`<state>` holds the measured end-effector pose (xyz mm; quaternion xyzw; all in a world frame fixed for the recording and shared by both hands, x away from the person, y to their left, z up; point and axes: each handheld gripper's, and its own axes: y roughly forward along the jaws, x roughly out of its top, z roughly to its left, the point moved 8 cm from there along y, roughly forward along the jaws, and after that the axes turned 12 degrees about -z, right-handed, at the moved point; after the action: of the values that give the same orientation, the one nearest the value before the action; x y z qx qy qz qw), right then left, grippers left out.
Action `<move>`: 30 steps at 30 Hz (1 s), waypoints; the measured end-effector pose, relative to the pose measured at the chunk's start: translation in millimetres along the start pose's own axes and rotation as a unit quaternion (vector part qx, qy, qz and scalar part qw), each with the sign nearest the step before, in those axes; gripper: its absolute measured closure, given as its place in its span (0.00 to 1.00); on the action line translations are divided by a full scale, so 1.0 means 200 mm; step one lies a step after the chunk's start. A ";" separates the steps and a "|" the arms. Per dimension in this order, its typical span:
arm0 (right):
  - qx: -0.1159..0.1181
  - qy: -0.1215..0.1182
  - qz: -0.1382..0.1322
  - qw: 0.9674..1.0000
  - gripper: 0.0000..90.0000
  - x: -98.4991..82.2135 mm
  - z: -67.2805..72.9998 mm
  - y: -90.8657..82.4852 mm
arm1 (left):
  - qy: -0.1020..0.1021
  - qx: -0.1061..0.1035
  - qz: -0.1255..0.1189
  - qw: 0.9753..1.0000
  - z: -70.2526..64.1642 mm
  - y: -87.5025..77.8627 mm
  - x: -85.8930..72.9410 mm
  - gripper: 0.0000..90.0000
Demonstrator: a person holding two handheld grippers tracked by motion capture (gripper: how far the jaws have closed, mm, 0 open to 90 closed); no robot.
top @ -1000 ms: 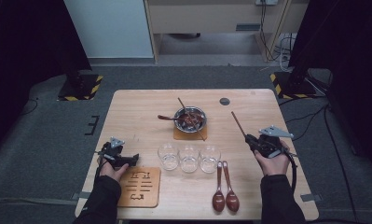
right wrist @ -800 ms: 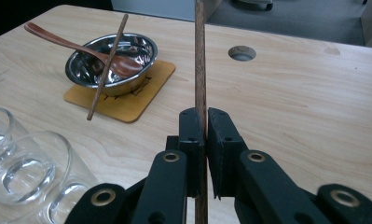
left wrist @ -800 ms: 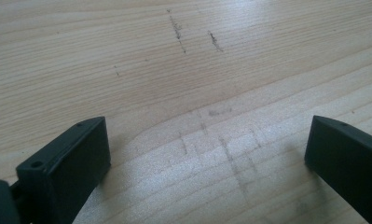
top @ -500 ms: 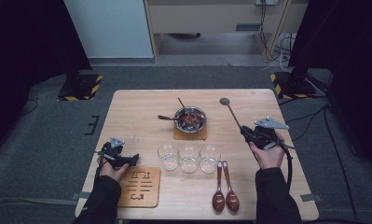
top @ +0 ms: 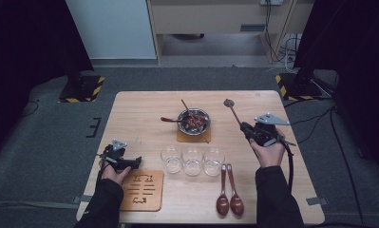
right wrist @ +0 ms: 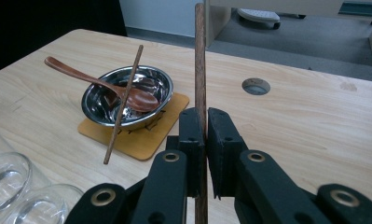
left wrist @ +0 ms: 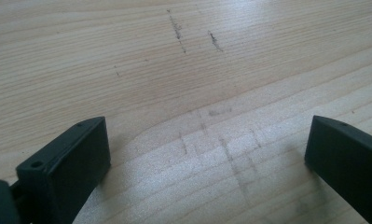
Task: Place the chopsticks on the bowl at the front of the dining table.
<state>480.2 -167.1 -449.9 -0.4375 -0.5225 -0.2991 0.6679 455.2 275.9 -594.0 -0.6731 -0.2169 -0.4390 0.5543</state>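
Tabletop (top: 144, 102): carrying steel bowl (top: 194, 121) near the centre.
Right gripper (right wrist: 202, 140): pinching the chopstick (right wrist: 200, 65) by the right edge, stick pointing toward the far edge; bowl lying to its left.
Left gripper (left wrist: 207, 154): sitting spread, near left edge.

light: pretty even from overhead, my table (top: 144, 114) is bright, sides of the room go black | shadows: soft | glare: shiny spots on the steel bowl (right wrist: 127, 95) | blur: high view kinda soft, my glasses (right wrist: 16, 191) out of focus
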 end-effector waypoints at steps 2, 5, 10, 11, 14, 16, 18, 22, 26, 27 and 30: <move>0.000 -0.001 -0.002 1.000 0.94 0.01 0.00 0.01 | 0.000 0.000 0.000 1.000 0.00 0.00 0.00 0.00; 0.002 0.000 -0.004 1.000 0.94 0.03 0.01 0.02 | 0.000 0.000 0.000 1.000 0.00 0.00 0.00 0.00; 0.004 -0.002 -0.008 1.000 0.94 0.06 0.02 0.05 | 0.000 0.000 0.000 1.000 0.00 0.00 0.00 0.00; 0.004 -0.003 -0.008 1.000 0.94 0.06 0.03 0.05 | 0.000 0.000 0.000 1.000 0.00 0.00 0.00 0.00; 0.006 -0.002 -0.010 1.000 0.94 0.07 0.04 0.07 | 0.000 0.000 0.000 1.000 0.00 0.00 0.00 0.00; 0.008 -0.003 -0.011 1.000 0.94 0.08 0.05 0.08 | 0.000 0.000 0.000 1.000 0.00 0.00 0.00 0.00; 0.008 -0.005 -0.009 1.000 0.94 0.08 0.05 0.09 | 0.000 0.000 0.000 1.000 0.00 0.00 0.00 0.00; 0.010 -0.007 -0.010 1.000 0.94 0.10 0.07 0.11 | 0.000 0.000 0.000 1.000 0.00 0.00 0.00 0.00; 0.013 -0.008 -0.013 1.000 0.94 0.11 0.08 0.13 | 0.000 0.000 0.000 1.000 0.00 0.00 0.00 0.00; 0.013 -0.007 -0.013 1.000 0.94 0.11 0.08 0.14 | 0.000 0.000 0.000 1.000 0.00 0.00 0.00 0.00; 0.016 -0.011 -0.013 1.000 0.94 0.11 0.09 0.16 | 0.000 0.000 0.000 1.000 0.00 0.00 0.00 0.00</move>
<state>505.9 -134.6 -435.8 -0.4231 -0.5399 -0.2947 0.6654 455.2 275.9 -594.0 -0.6731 -0.2169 -0.4391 0.5542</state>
